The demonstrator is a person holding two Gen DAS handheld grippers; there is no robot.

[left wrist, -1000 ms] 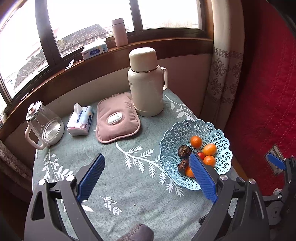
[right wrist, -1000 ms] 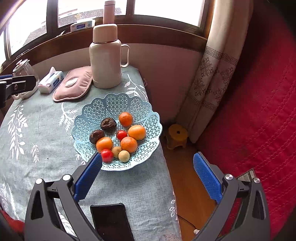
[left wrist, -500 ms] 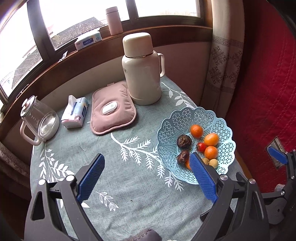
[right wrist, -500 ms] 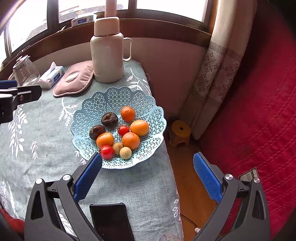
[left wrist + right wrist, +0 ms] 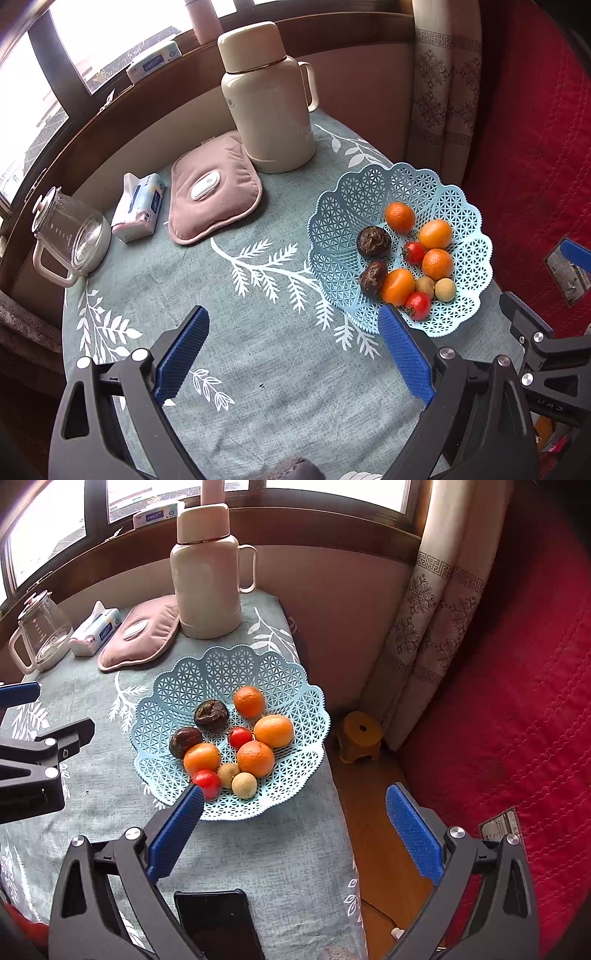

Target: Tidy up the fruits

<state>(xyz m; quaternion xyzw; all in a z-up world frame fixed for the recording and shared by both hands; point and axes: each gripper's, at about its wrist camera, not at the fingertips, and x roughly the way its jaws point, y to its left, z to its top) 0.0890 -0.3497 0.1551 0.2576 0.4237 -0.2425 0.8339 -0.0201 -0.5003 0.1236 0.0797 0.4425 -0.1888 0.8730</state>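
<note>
Pale-blue lattice basket [image 5: 229, 672] at the table's right edge, near the far corner | holds every fruit, none loose on the cloth, so sorting looks done | oranges [image 5: 255, 758], red tomatoes [image 5: 240, 737], two dark wrinkled fruits [image 5: 210, 713], two tan ones [image 5: 243, 785] clustered centrally | left gripper [image 5: 291, 354] and right gripper [image 5: 293, 825] both spread wide, empty, hovering short of the basket.

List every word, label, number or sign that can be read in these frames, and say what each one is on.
None can be read with confidence.
Box on the windowsill: blue print, too blurred to read.
Glass kettle: small marks and a vertical word, too small to read.
Tissue pack: print blurred.
Flask: small mark near the shoulder, unreadable.
Right tool: faint letters on its body, not legible.
Tag on the red cover: too small.
</note>
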